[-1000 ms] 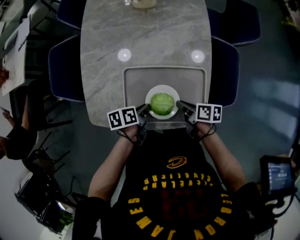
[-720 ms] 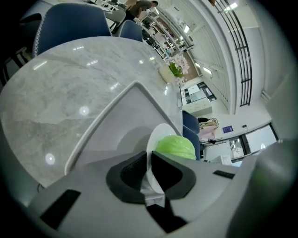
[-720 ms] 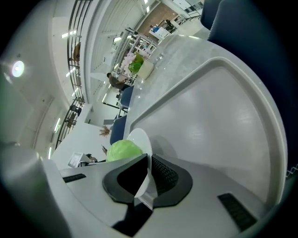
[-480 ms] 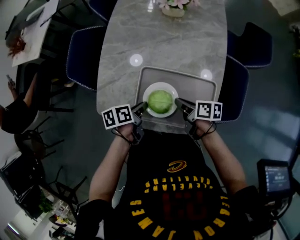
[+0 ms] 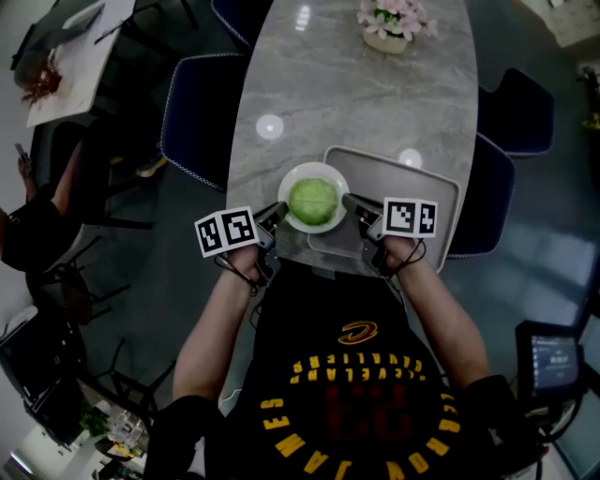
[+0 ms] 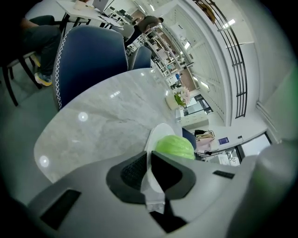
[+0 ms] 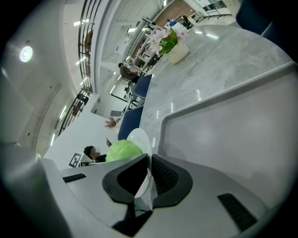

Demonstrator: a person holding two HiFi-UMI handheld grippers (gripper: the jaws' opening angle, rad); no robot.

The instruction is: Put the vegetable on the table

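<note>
A green cabbage (image 5: 312, 198) lies on a white plate (image 5: 292, 218). My left gripper (image 5: 275, 215) is shut on the plate's left rim and my right gripper (image 5: 350, 203) is shut on its right rim. The plate hangs over the left edge of a grey tray (image 5: 422, 187) on the marble table (image 5: 356, 84). In the left gripper view the plate rim (image 6: 156, 139) runs between the dark pads, with the cabbage (image 6: 174, 147) behind. The right gripper view shows the plate (image 7: 139, 139) pinched edge-on, the cabbage (image 7: 122, 150) to its left and the tray (image 7: 223, 135) to its right.
A flower pot (image 5: 392, 23) stands at the table's far end. Blue chairs (image 5: 202, 117) flank the table on both sides (image 5: 520, 108). A seated person (image 5: 28, 225) and another table (image 5: 66, 47) are at the left. A device with a screen (image 5: 553, 361) is at the lower right.
Both grippers have carried the plate with the cabbage leftward off the middle of the tray toward its left edge. The head view has shifted, showing more of the table's far end.
</note>
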